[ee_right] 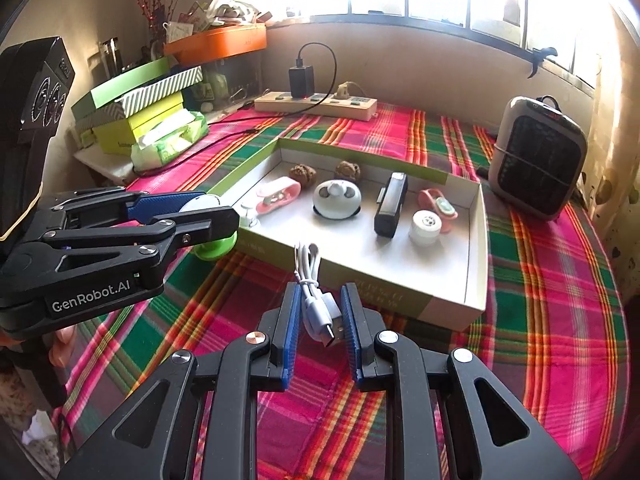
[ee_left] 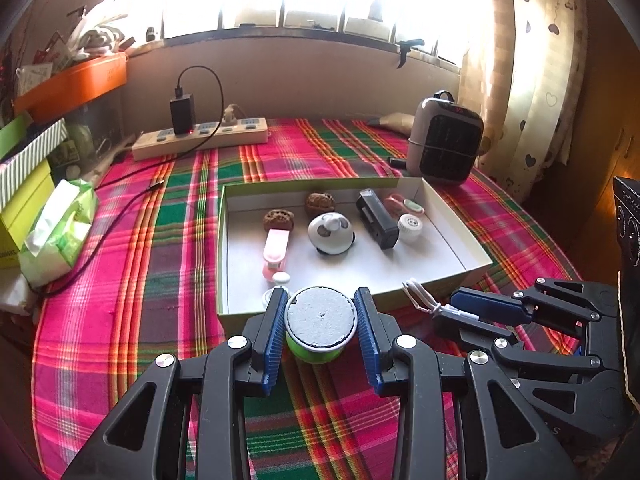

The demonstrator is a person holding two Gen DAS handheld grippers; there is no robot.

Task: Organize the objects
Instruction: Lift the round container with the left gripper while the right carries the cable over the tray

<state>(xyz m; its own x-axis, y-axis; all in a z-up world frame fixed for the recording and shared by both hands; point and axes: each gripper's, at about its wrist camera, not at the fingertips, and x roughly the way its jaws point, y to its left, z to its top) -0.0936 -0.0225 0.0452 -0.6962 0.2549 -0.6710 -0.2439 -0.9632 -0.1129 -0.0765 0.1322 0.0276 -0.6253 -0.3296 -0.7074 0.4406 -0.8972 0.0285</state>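
On the left, the left tongs [ee_left: 320, 322] are closed on a green spool [ee_left: 320, 322] with a grey flat top; the pads bear on its two sides, and it is held just before the near wall of the box [ee_left: 460, 208], over the plaid worktop [ee_left: 152, 264]. The spool looks rigid and light, with smooth round sides — judged likely to twist out if gripped off-centre, so hold it across the full width, as it is held here. At the centre, the open box already contains a pink clip [ee_left: 275, 254], two walnuts [ee_left: 279, 220], a round white gadget [ee_left: 331, 233], a black block [ee_left: 377, 218] and a small white cap [ee_left: 409, 227]; free floor remains along the near side. On the right, the right tongs [ee_right: 321, 322] are closed on a bundled white cable [ee_right: 314, 300], with its USB plug between the pads and its loop pointing toward the box, just short of the near wall. The cable is soft and light — the bundle may sag or unwind, so the tie or the stiff plug is judged the better hold. A heater [ee_right: 538, 156] stands beyond the box at the far right.
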